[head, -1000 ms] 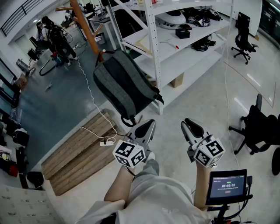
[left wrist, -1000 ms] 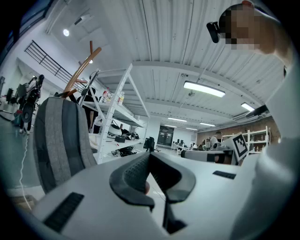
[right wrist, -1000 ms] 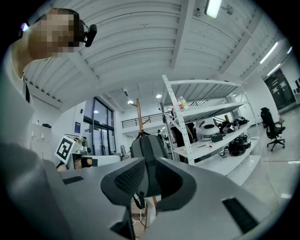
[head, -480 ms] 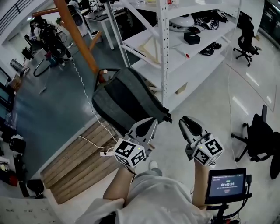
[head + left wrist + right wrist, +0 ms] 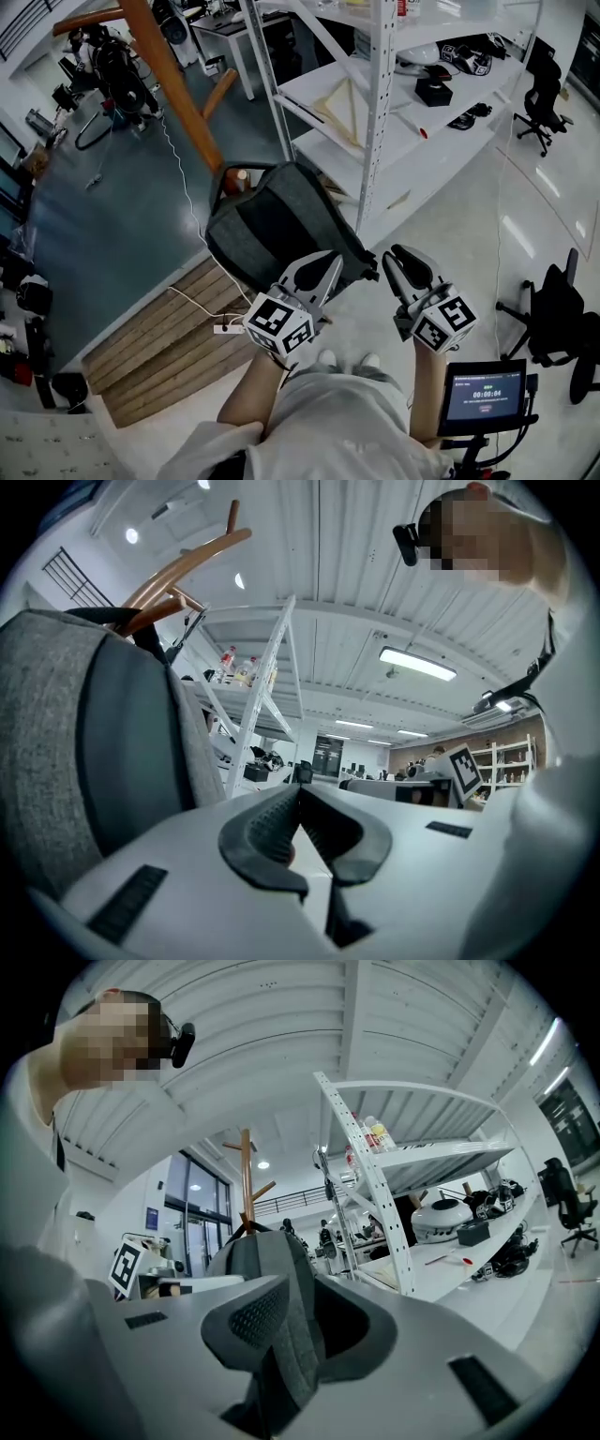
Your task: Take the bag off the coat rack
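The bag [image 5: 281,225], grey with a darker middle panel, is hanging by its top loop from a peg of the wooden coat rack [image 5: 173,84]. Its lower end is tilting toward the person, just at 11 o'clock of the two grippers. Nearest of all, at 5 o'clock in the head view, a small screen [image 5: 486,398] is glowing beside the person's right forearm. The left gripper [image 5: 323,264] is pointing level, its tip showing against the bag's lower edge. Its jaws are pressing together tip to tip and gripping nothing, while the bag is filling the 9 o'clock side of the left gripper view. The right gripper [image 5: 396,257] is pointing level beside it, at the bag's 4 o'clock corner. Its jaws are standing slightly apart and holding nothing, with the bag's grey fabric showing through the narrow gap. At 8 o'clock of the grippers a wooden pallet [image 5: 159,347] is lying on the floor. Beyond the bag, at 12 to 1 o'clock, white shelving [image 5: 380,112] is standing, and a black office chair [image 5: 553,300] is sitting at 3 o'clock.
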